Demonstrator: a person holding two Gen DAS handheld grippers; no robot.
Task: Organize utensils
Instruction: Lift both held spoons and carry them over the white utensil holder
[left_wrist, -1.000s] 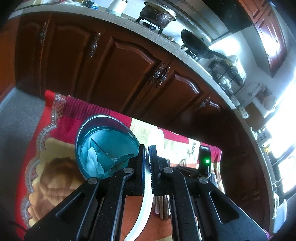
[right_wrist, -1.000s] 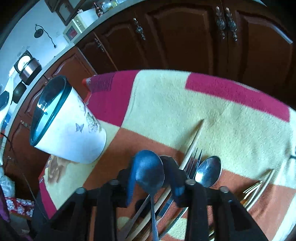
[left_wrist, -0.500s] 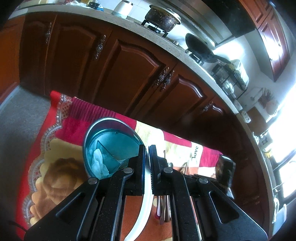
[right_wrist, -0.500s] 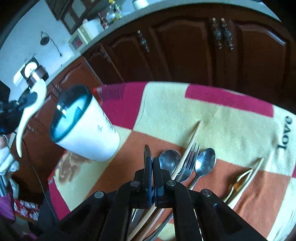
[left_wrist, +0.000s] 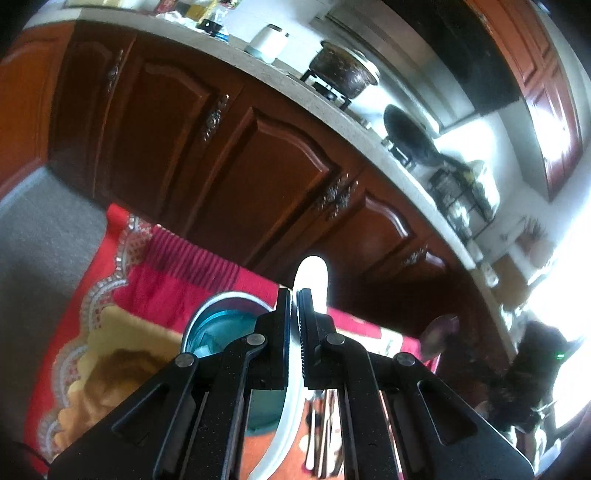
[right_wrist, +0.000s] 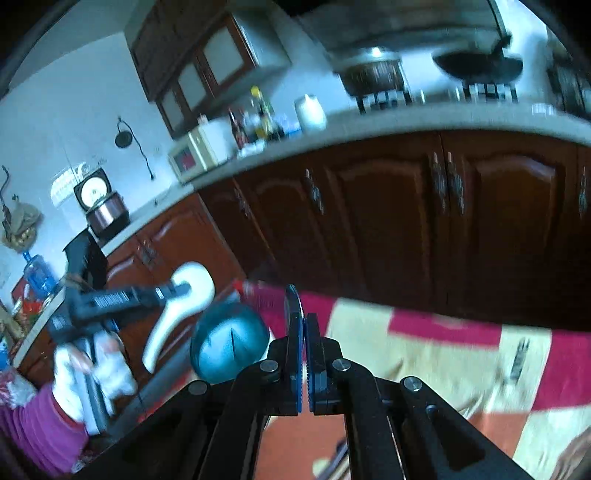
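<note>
Right gripper (right_wrist: 303, 332), now lifted clear of the blanket (right_wrist: 424, 354), clamps a metal spoon (right_wrist: 293, 299); left gripper (left_wrist: 294, 317) pinches white ladle (left_wrist: 312, 273) above teal-rimmed holder (left_wrist: 210, 325), both deposits pending

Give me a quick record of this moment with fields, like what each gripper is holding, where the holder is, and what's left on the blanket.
left gripper: shut on white ladle, whose bowl sticks up past the fingertips
right gripper: shut on metal spoon, seen edge-on between the fingers
utensil holder: teal-rimmed, with a divider inside, standing on the blanket below the white ladle
blanket: red and cream patches, spread in front of dark wood cabinets
remaining utensils: several metal pieces lying on the blanket; the types are too blurred to tell
</note>
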